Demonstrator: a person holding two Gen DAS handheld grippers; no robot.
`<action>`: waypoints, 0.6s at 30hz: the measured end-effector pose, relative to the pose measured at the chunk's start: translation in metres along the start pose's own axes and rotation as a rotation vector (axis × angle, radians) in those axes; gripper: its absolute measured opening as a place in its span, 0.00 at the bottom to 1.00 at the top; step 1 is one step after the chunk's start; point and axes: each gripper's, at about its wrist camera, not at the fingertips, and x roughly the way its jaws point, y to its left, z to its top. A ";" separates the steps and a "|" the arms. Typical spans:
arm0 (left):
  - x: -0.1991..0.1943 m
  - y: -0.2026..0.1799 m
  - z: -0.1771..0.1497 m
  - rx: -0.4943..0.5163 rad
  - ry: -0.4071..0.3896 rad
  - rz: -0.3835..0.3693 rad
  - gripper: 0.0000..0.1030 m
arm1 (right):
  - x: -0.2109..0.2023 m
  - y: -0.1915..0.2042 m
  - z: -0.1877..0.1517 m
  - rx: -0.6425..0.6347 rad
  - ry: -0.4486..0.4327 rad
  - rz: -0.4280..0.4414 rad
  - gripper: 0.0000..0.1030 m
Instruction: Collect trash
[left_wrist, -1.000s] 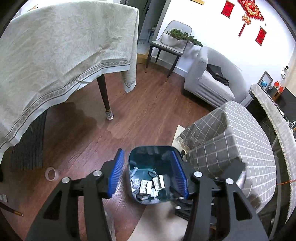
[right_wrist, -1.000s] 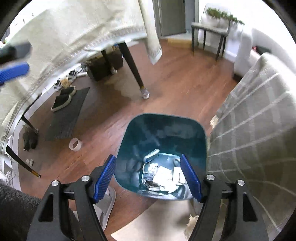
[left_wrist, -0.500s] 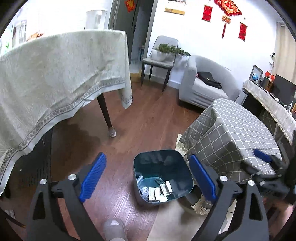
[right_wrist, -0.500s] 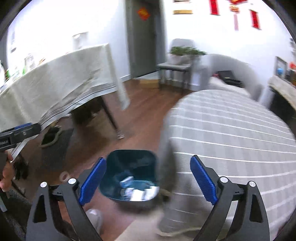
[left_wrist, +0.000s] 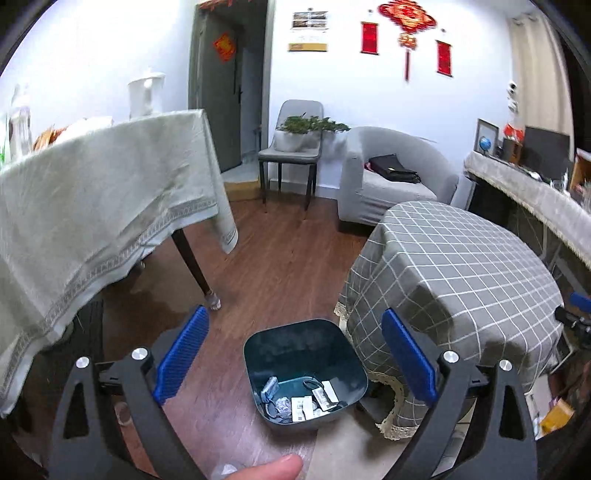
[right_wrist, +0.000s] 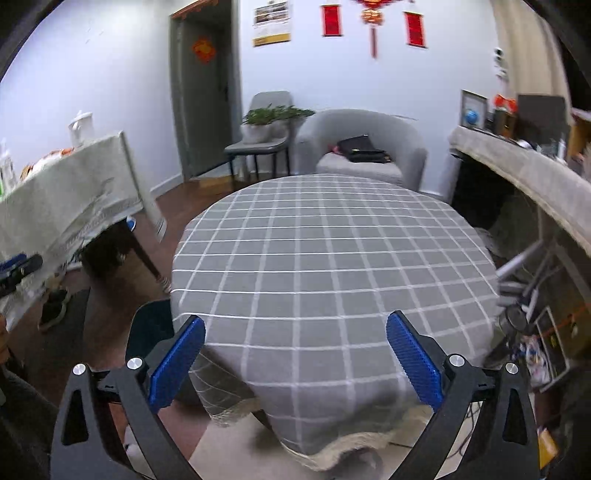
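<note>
Both tools have risen, left tool (left_wrist: 291, 358) and right tool (right_wrist: 293, 360) spread empty (upright bin (left_wrist: 304, 373) mouth up).

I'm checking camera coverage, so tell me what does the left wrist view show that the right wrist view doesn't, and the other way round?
Only the left wrist view looks down into the teal trash bin, showing the paper scraps at its bottom, with the open left gripper above it.

Only the right wrist view shows the whole checked tablecloth top head-on, framed by the open right gripper, plus clutter on the floor to the right.

Both show the checked table, the beige-clothed table, the grey armchair, the chair with the plant and the red wall decorations.
</note>
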 end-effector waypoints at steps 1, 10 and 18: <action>-0.003 -0.005 0.000 0.012 -0.005 0.000 0.93 | -0.004 -0.003 -0.001 0.013 -0.003 0.001 0.96; -0.017 -0.030 -0.007 0.072 0.000 -0.003 0.94 | -0.016 -0.012 -0.008 -0.038 -0.007 0.033 0.96; -0.002 -0.038 -0.022 0.061 0.030 -0.001 0.94 | -0.025 -0.011 -0.009 -0.052 -0.039 0.026 0.96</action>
